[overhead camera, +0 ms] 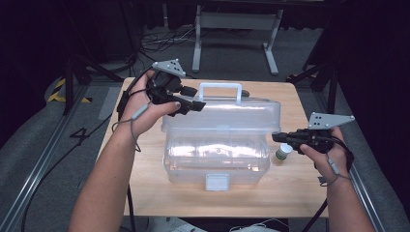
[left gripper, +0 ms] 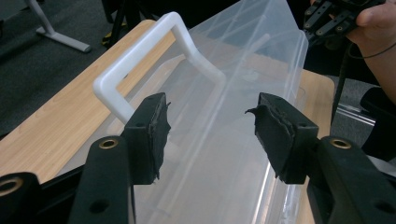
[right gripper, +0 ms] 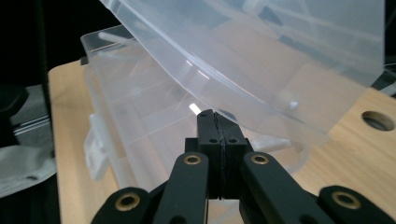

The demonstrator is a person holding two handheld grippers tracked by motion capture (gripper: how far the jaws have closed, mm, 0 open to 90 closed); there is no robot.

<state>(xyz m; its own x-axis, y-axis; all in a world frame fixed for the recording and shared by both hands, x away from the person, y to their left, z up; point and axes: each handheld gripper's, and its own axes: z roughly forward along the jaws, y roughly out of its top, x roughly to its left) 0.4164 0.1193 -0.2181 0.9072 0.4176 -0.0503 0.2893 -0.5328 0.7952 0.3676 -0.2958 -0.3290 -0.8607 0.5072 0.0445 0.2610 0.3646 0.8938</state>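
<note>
Lid w/ white handle sits half-raised between spread left fingers & pressed-together right fingers propping its edge, so lift slow, keeping box flat on tabletop.

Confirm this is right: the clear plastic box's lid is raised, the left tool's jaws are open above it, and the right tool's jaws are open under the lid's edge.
Wrong: the right tool is shut, as the right gripper view shows. The rest stands.
</note>
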